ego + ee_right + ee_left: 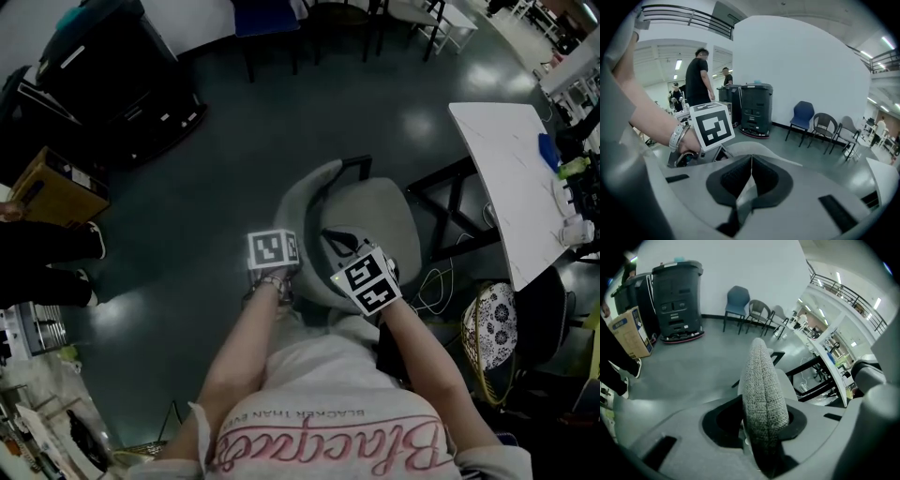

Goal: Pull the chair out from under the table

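The grey fabric chair (375, 220) stands on the dark floor, left of the white table (511, 178) and clear of it. In the head view my left gripper (277, 267) sits over the left part of the curved backrest (305, 202). In the left gripper view that padded backrest rim (761, 385) runs up between the jaws of the left gripper (761, 427), with a dark gap on its left side. My right gripper (335, 241) hovers over the rear of the seat. In its own view the right gripper (751, 180) has its jaws together with nothing between them.
A black machine (112, 66) and a cardboard box (56, 187) stand at the far left, with a person's shoes (84, 258) nearby. Spare chairs (754, 315) line the back wall. Cables (436, 286) and a patterned bag (492, 323) lie by the black table legs (450, 202).
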The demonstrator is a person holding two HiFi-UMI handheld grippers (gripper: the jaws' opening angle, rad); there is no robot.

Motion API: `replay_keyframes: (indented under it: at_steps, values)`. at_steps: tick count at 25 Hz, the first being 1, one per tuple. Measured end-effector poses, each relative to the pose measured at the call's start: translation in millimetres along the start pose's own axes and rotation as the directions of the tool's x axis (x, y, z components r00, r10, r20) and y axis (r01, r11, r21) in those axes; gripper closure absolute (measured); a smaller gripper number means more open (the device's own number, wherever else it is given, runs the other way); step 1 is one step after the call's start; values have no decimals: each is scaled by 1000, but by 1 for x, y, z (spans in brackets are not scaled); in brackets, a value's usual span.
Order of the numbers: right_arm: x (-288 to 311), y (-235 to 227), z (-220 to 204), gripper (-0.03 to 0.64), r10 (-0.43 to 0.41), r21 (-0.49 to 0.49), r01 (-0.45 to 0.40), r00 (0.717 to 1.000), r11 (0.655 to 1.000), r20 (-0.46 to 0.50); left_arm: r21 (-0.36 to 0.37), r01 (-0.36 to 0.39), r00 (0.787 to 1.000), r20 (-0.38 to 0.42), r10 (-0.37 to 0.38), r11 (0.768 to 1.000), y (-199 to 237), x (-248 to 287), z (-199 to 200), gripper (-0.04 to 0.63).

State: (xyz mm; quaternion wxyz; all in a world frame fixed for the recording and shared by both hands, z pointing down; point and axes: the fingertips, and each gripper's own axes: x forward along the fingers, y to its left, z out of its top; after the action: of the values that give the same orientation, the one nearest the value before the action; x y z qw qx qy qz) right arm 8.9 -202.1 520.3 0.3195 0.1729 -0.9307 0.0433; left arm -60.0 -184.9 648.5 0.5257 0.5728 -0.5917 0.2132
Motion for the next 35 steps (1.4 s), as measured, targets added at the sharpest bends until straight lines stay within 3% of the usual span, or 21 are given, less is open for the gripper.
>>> replay_keyframes:
  at_steps: [3, 6, 11, 19, 23, 32, 35]
  values:
    - [3, 3, 4, 611, 17, -47, -18, 1000, 999, -9, 28, 25, 999, 22, -26, 999, -2, 0, 3, 457]
    - [1, 3, 14, 611, 17, -30, -17, 1000, 999, 10, 46, 32, 997, 70, -35, 998, 0, -4, 8, 398]
    - [-10, -9, 29, 611, -24, 7, 23, 998, 1000, 57, 171, 10, 986, 165, -38, 985, -1, -22, 18, 341]
    - [-32, -28, 40, 611, -80, -5, 80, 993, 997, 92, 342, 5, 932, 339, -128, 940, -28, -71, 41, 334]
    - [-50, -38, 57, 611, -122, -25, 126, 984, 992, 130, 444, 11, 873, 432, -224, 896, -57, -105, 60, 336]
    - [-95, -40, 117, 611, -164, -53, 188, 942, 981, 294, 621, 34, 692, 551, -467, 783, -137, -183, 106, 352]
    - [-109, -44, 125, 611, -201, -96, 241, 929, 966, 311, 650, -40, 635, 603, -482, 759, -156, -201, 116, 499]
